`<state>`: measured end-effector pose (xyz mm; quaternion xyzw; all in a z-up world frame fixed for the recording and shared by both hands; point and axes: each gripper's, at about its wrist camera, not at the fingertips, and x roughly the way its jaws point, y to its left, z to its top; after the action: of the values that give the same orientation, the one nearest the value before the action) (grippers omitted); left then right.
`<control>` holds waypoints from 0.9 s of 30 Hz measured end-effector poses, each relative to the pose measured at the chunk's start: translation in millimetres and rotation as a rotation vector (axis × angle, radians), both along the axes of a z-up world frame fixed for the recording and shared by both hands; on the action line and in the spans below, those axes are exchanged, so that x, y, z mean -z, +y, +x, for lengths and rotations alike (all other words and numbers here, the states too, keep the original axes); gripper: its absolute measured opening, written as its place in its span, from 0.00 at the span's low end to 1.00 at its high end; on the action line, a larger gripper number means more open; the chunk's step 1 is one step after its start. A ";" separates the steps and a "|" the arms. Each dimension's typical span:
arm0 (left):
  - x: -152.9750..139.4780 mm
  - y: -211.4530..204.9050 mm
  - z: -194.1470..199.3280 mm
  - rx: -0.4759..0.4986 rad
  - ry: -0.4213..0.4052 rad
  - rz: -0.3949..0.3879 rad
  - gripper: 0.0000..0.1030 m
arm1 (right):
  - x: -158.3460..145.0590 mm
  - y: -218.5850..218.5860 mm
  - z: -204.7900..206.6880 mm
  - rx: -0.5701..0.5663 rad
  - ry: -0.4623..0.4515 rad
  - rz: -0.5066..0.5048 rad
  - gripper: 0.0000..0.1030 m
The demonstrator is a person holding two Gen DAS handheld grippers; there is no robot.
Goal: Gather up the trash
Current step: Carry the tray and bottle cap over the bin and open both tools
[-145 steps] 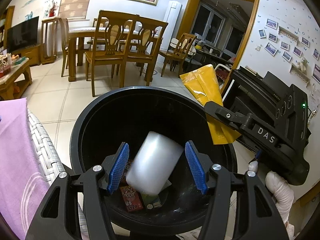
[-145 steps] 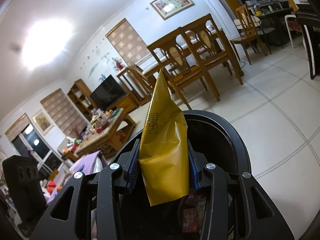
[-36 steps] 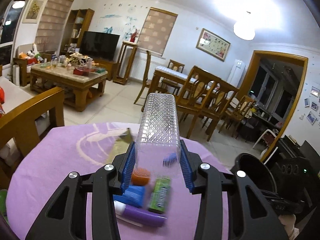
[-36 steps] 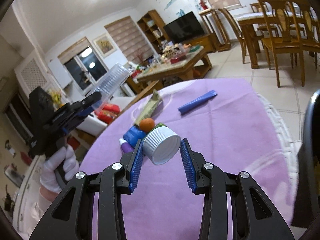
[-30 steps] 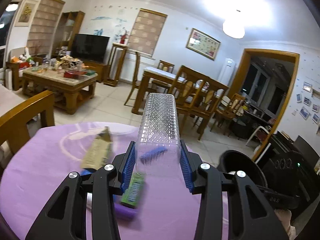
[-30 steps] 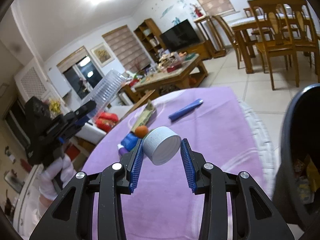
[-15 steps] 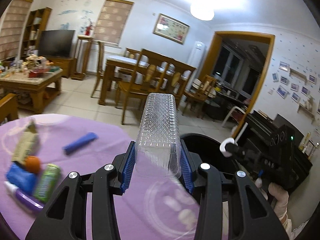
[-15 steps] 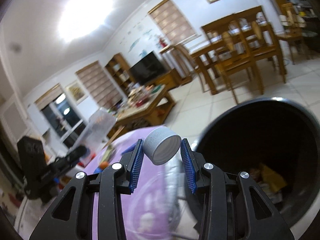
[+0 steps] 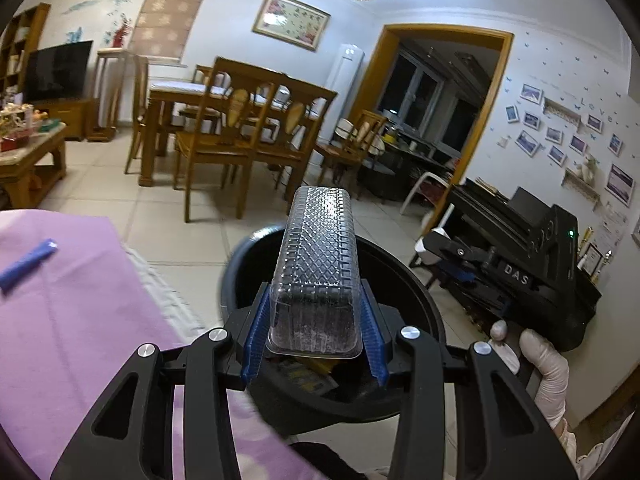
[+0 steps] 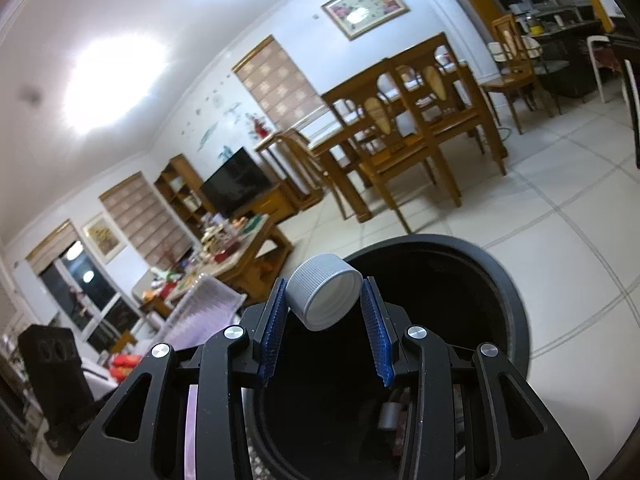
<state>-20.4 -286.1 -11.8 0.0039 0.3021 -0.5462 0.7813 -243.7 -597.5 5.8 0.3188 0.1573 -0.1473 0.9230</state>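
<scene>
Both hand-held grippers are loaded and poised at the black trash bin point(image 9: 400, 396): the left gripper point(image 9: 312, 334) has its blue pads pressed on the sides of a clear, diamond-textured plastic container point(image 9: 316, 268), which juts out over the bin's mouth, while the right gripper point(image 10: 325, 322) clamps a white ribbed bottle cap point(image 10: 325, 296) by its rim, the jaws partly closed on it, directly above the dark opening point(image 10: 420, 292). Judging by this, the step in hand is the drop-off; the next move calls for parting each pair of jaws so both pieces fall inside, keeping clear of the rim so nothing bounces out. Some wrappers already lie at the bin's bottom. In the left wrist view a purple tablecloth point(image 9: 72, 340) fills the 8 o'clock side, a blue item point(image 9: 26, 264) resting on it at 9 o'clock, so more pickup seems to remain. A gloved hand point(image 9: 540, 364) shows at 4 o'clock. Beyond, at 11 o'clock, stand a wooden dining table and chairs point(image 9: 236, 128) on a pale tiled floor point(image 9: 120, 204).
</scene>
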 end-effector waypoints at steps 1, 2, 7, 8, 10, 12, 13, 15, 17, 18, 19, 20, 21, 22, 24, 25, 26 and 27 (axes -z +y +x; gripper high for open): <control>2.4 -2.9 -1.8 0.006 0.005 0.004 0.40 | 3.4 -3.8 -1.6 0.010 0.003 0.001 0.37; 5.9 -8.7 -3.1 0.014 0.011 0.010 0.40 | 6.9 -7.0 -2.3 0.016 0.007 0.003 0.37; 15.5 -25.9 -9.6 0.039 0.033 0.037 0.41 | 21.8 -16.9 -2.4 0.043 0.015 0.024 0.37; 17.7 -28.3 -10.4 0.043 0.037 0.042 0.41 | 23.8 -19.4 -2.3 0.049 0.014 0.028 0.37; 21.3 -32.7 -12.5 0.046 0.042 0.052 0.41 | 27.5 -23.1 -3.5 0.059 0.015 0.035 0.37; 24.0 -36.3 -14.4 0.046 0.050 0.062 0.41 | 29.3 -25.1 -2.4 0.067 0.015 0.040 0.37; 25.6 -34.5 -12.6 0.044 0.048 0.071 0.41 | 31.1 -26.1 -3.3 0.070 0.016 0.043 0.37; 24.7 -33.8 -12.7 0.046 0.050 0.068 0.41 | 33.9 -26.5 -4.1 0.074 0.018 0.047 0.37; 28.6 -35.4 -12.7 0.045 0.056 0.072 0.41 | 36.6 -27.2 -2.7 0.076 0.021 0.051 0.37; 29.7 -35.9 -12.9 0.044 0.057 0.072 0.41 | 36.8 -26.3 -1.2 0.076 0.023 0.052 0.37; 28.2 -38.7 -14.3 0.045 0.057 0.072 0.41 | 37.6 -26.3 -0.4 0.075 0.024 0.052 0.37; 28.6 -38.8 -15.2 0.046 0.057 0.073 0.41 | 38.9 -26.3 0.4 0.074 0.025 0.053 0.37; 28.9 -39.4 -16.2 0.048 0.056 0.075 0.41 | 39.6 -24.9 0.7 0.073 0.027 0.053 0.37; 28.8 -39.2 -16.9 0.049 0.055 0.076 0.41 | 40.7 -23.5 1.7 0.071 0.028 0.053 0.37; 28.9 -38.9 -17.8 0.051 0.054 0.077 0.41 | 40.3 -18.4 2.6 0.072 0.029 0.052 0.37; 28.4 -39.4 -17.6 0.052 0.054 0.078 0.41 | 40.8 -18.1 3.2 0.072 0.030 0.052 0.37; 28.1 -39.6 -17.7 0.051 0.055 0.077 0.41 | 41.3 -18.0 3.6 0.072 0.030 0.053 0.37; 27.8 -39.9 -17.6 0.050 0.055 0.077 0.41 | 40.1 -18.3 2.6 0.072 0.029 0.053 0.37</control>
<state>-38.0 -325.9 -39.7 0.0264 0.3440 -0.5533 0.7582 -241.1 -615.8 -34.3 0.3465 0.1631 -0.1808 0.9059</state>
